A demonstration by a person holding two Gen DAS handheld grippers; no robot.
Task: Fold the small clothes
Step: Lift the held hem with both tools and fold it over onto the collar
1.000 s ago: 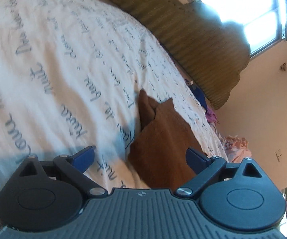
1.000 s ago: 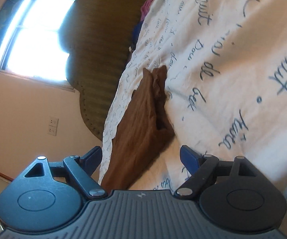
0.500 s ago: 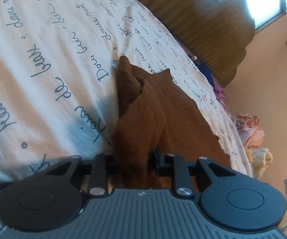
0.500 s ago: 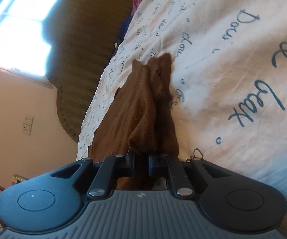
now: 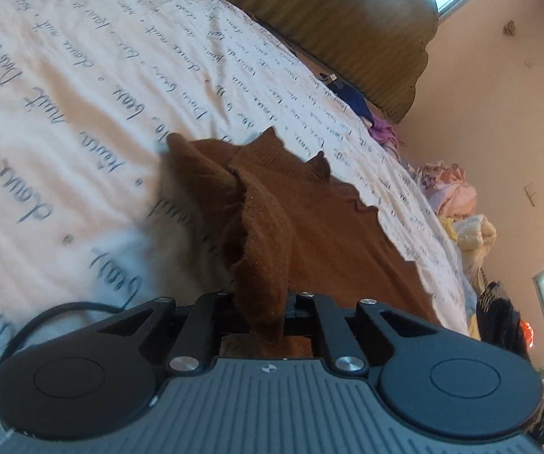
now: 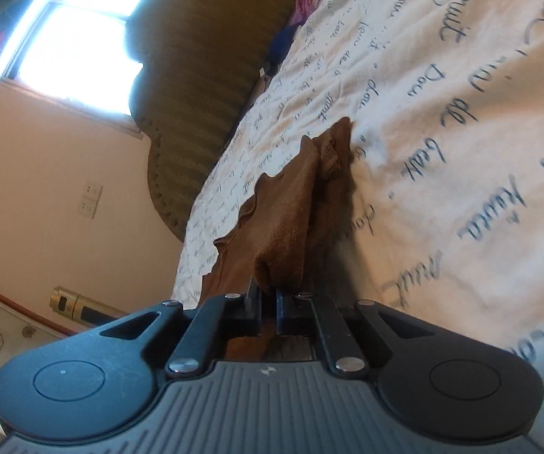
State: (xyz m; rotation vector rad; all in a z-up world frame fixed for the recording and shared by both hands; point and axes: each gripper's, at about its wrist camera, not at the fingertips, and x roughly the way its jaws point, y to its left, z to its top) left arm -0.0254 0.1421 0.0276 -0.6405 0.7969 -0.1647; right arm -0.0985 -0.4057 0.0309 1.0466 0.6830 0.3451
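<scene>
- Fingers of the left gripper (image 5: 262,302) now clenched on a gathered edge of the brown garment (image 5: 309,227); a second ago spread wide with nothing between them.
- Fingers of the right gripper (image 6: 268,302) likewise clamped tight on a bunched corner of the same brown garment (image 6: 283,227); earlier gaping just short of it.
- Pinched cloth rising straight out from between each pair of fingers, ruffled hem standing up ahead of them; far end of the garment trailing onto the bed sheet (image 5: 82,94) beyond the fingertips.
- Compared with half a second ago: more fabric off the sheet, edges lifted and curling, far corners pulled up into peaks.
- Meaning for the task, as a judgement: both grasps secured, lift begun, fold itself not yet made; likely next, carrying the two held corners forward over the part lying ahead of the fingers.
- Risk, as a judgement: soft knit bunched unevenly in each pinch, so a crooked crease or a slipped corner possible unless kept taut between the two grips.
- Past the garment, well beyond the fingers: padded headboard (image 5: 328,26) and a heap of other laundry (image 5: 457,204) off the far side of the bed.
</scene>
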